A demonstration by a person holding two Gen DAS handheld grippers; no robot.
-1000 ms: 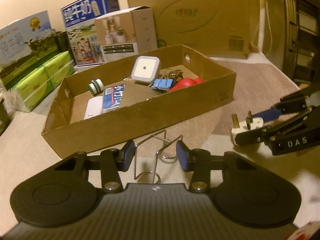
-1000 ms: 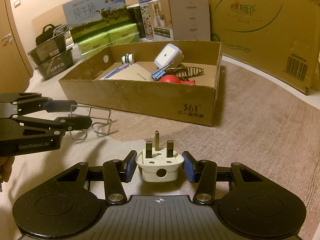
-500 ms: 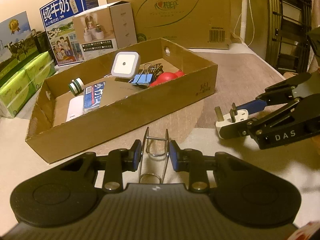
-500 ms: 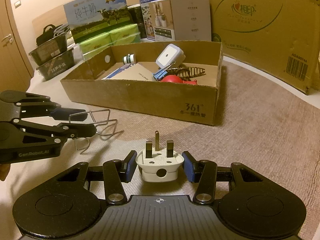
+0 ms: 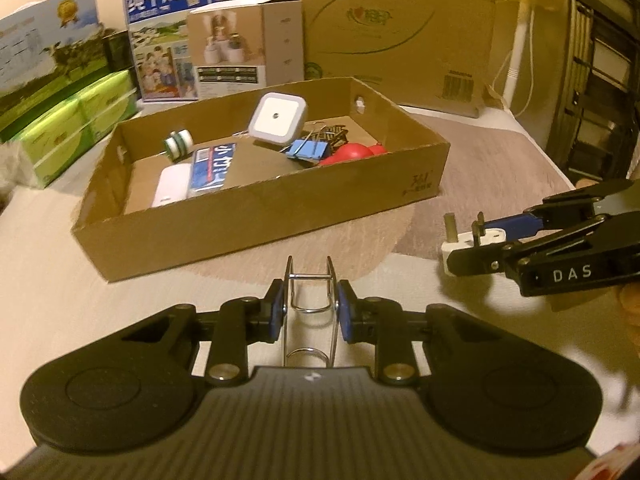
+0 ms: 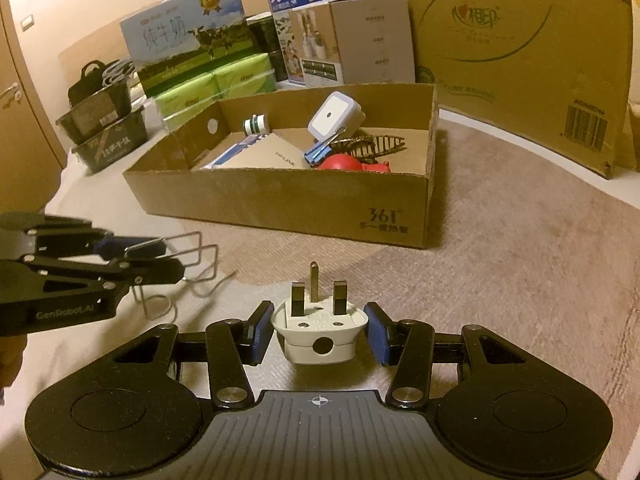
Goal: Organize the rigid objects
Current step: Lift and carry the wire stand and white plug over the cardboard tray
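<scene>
My left gripper [image 5: 310, 310] is shut on a bent wire rack [image 5: 310, 292] and holds it off the floor. It also shows at the left of the right wrist view [image 6: 160, 258], with the wire rack [image 6: 192, 256] sticking out. My right gripper [image 6: 318, 330] is shut on a white three-pin plug [image 6: 319, 332], pins pointing forward. That plug [image 5: 466, 246] shows at the right of the left wrist view. A shallow cardboard box [image 5: 256, 216] [image 6: 280, 200] lies ahead of both grippers.
The box holds a white night light [image 5: 277, 118], blue binder clip [image 5: 308, 150], red object [image 5: 352, 154], small bottle [image 5: 179, 144], blue-white packet [image 5: 212, 168]. Cartons [image 6: 352, 40] and a large cardboard box [image 5: 400, 28] stand behind. Black crates [image 6: 100, 120] sit at far left.
My left gripper closed on the wire rack and lifted it off the floor. The right gripper kept hold of the plug and came slightly closer to the box.
</scene>
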